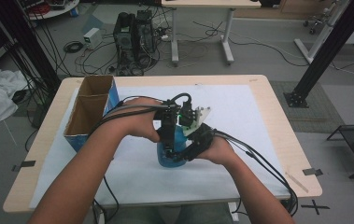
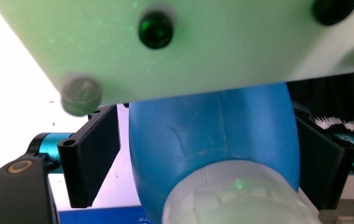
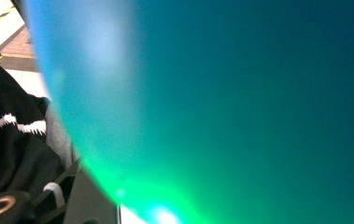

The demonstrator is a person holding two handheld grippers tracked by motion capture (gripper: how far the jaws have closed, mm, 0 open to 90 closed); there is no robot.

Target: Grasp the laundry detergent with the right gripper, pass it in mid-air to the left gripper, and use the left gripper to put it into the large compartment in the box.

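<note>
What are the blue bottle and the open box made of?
Blue bottle: probably moulded plastic, smooth and semi-glossy, with a faint seam line and a frosted, translucent cap end.
Open box: cardboard, matte brown inside with a printed blue outer face.

Blue bottle [image 1: 170,154], whitish translucent cap [image 2: 235,200]

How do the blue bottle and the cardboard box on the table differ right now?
The blue bottle is rounded plastic; the cardboard box is square-sided, brown inside with blue outer walls. The bottle sits mid-table between both grippers; the box stands untouched at the left edge, open on top. Both rest on the white sheet.
</note>
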